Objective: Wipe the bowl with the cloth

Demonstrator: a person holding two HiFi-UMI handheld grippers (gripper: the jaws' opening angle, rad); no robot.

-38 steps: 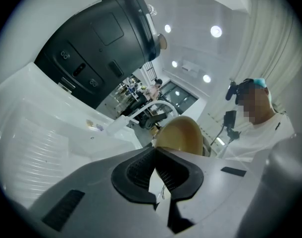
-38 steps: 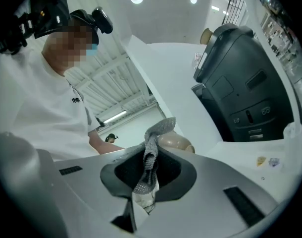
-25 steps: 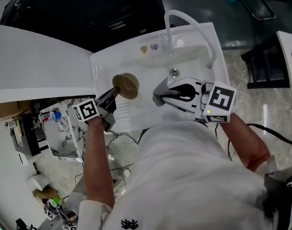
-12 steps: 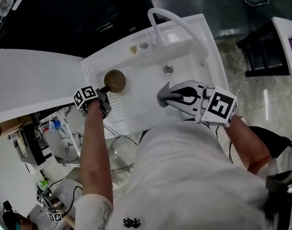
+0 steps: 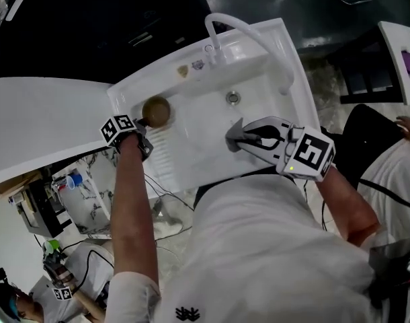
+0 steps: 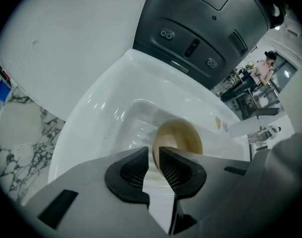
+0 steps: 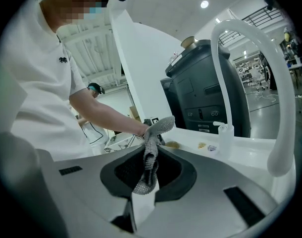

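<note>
A brown wooden bowl [image 5: 156,111] [image 6: 183,135] rests on the ribbed left part of the white sink [image 5: 191,160]. My left gripper [image 5: 146,123] [image 6: 153,152] points steeply down at its near edge. Its jaws have just been opening; the bowl's rim stands in the narrow gap between them, with space beside it. Over the sink's right half my right gripper [image 5: 233,134] [image 7: 151,148] is shut on a grey knitted cloth [image 5: 232,130] [image 7: 161,125], which sticks up past the tips. Bowl and cloth are well apart.
A white curved faucet [image 5: 252,32] [image 7: 270,93] arches over the sink's back right, and the drain [image 5: 232,97] lies near the middle. Small items [image 5: 183,71] sit on the back rim. A dark machine [image 6: 200,29] stands behind. A white counter [image 5: 44,120] adjoins on the left.
The left gripper has come down and leftward with the bowl, which now lies on the sink's ribbed part. The right gripper with the cloth has sunk slightly.
</note>
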